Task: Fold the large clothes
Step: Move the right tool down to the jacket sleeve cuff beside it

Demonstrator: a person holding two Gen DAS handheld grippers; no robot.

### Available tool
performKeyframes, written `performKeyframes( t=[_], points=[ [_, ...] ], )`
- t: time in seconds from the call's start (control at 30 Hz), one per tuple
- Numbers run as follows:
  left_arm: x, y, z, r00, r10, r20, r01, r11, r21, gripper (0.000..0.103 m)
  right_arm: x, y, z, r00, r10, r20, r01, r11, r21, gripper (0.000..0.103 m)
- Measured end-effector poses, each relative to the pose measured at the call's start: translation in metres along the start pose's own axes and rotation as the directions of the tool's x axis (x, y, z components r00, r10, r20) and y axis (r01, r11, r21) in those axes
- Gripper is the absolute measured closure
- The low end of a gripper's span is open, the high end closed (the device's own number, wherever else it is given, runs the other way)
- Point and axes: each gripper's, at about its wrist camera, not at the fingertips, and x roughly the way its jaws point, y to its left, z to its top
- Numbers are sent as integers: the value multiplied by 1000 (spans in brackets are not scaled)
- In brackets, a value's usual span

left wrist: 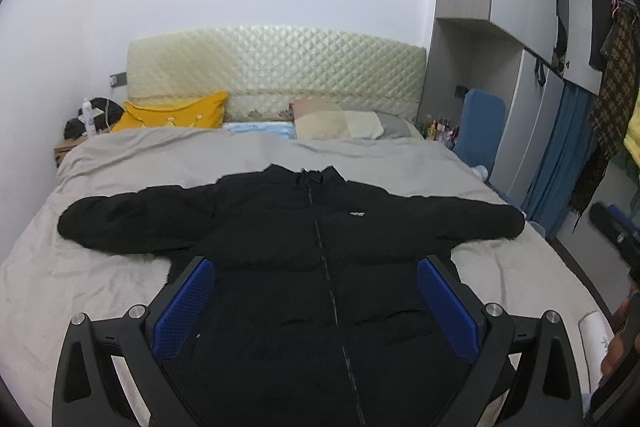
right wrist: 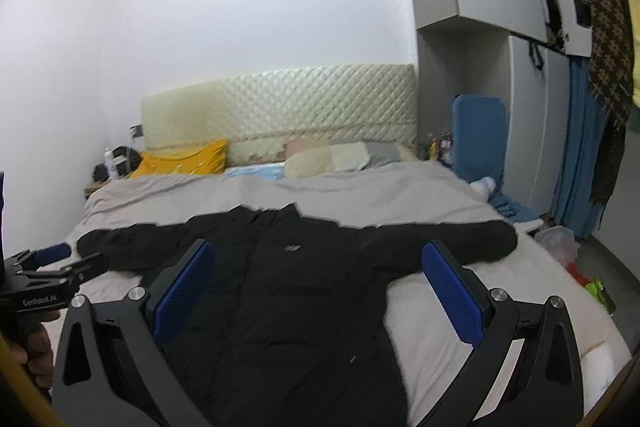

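Note:
A black puffer jacket (left wrist: 280, 239) lies flat and face up on the grey bed cover (left wrist: 100, 267), zipped, with both sleeves spread out to the sides. My left gripper (left wrist: 316, 267) is open and empty above the jacket's lower body. My right gripper (right wrist: 318, 251) is open and empty above the jacket's (right wrist: 288, 287) right half, near its right sleeve (right wrist: 472, 239). The left gripper's body shows at the left edge of the right wrist view (right wrist: 48, 267). The right gripper shows blurred at the right edge of the left wrist view (left wrist: 616, 231).
Pillows, one yellow (left wrist: 172, 113), lie against the quilted headboard (left wrist: 276, 67). A nightstand (left wrist: 66, 147) with bottles stands at the far left. A blue cushion (left wrist: 480, 123), wardrobe (left wrist: 532, 107) and hanging clothes (left wrist: 612, 67) are on the right. Bags (right wrist: 560, 247) lie on the floor.

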Motion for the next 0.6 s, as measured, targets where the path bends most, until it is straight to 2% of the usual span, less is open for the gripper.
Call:
performKeyframes(
  t=[0.1,0.3,0.4,0.6],
  points=[
    [31,-2,7,1000,1,-9,-1,1000,7,0,22,-20,9,997,-61,41,60,998,9,0],
    [74,5,5,1000,24,-18,-23,1000,14,0,77,-56,2,991,-132,29,133,991,-33,0],
    [89,13,-1,999,41,-21,-41,999,13,0,104,-86,-5,994,-112,6,112,993,23,0],
    [116,27,-11,998,51,-25,-52,998,-28,0,151,-141,-8,985,-171,5,169,977,129,0]
  ],
)
